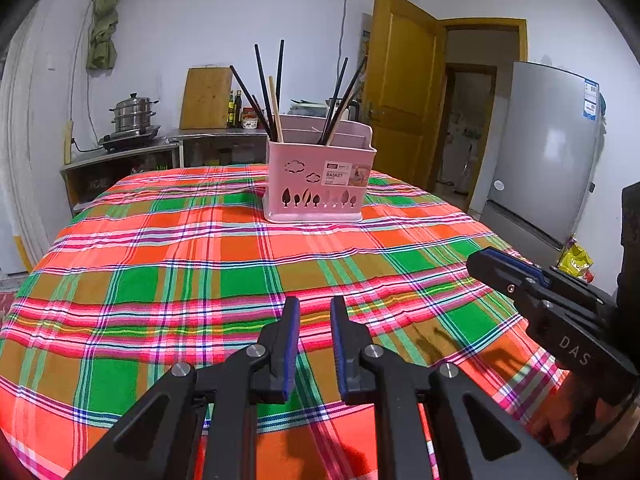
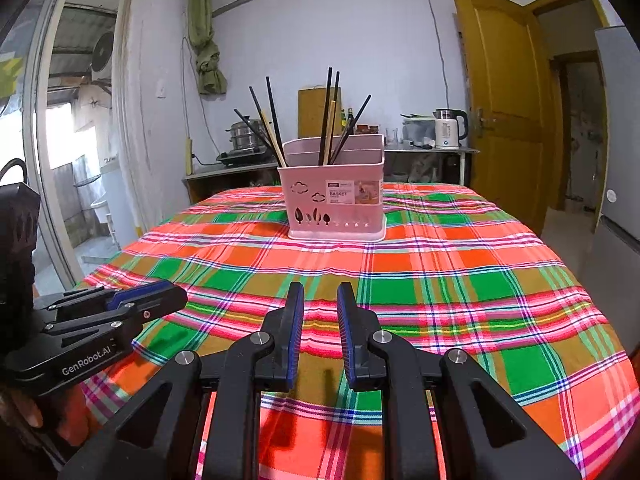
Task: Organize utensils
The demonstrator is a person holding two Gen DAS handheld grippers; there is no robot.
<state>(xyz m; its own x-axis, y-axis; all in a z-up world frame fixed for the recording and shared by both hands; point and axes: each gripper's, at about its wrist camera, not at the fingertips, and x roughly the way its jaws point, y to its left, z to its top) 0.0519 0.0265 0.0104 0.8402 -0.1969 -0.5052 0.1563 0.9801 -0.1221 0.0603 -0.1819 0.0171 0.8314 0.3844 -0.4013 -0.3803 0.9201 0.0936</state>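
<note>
A pink utensil basket stands upright at the far middle of the table; it also shows in the right wrist view. Several black and wooden chopsticks stick up out of its compartments. My left gripper is open and empty, low over the near part of the table, well short of the basket. My right gripper is open and empty, also near the front. Each gripper shows in the other's view: the right one at the right, the left one at the left.
A plaid cloth covers the table. Behind it a counter holds a steamer pot, a cutting board, bottles and a kettle. A fridge and a yellow door stand at the right.
</note>
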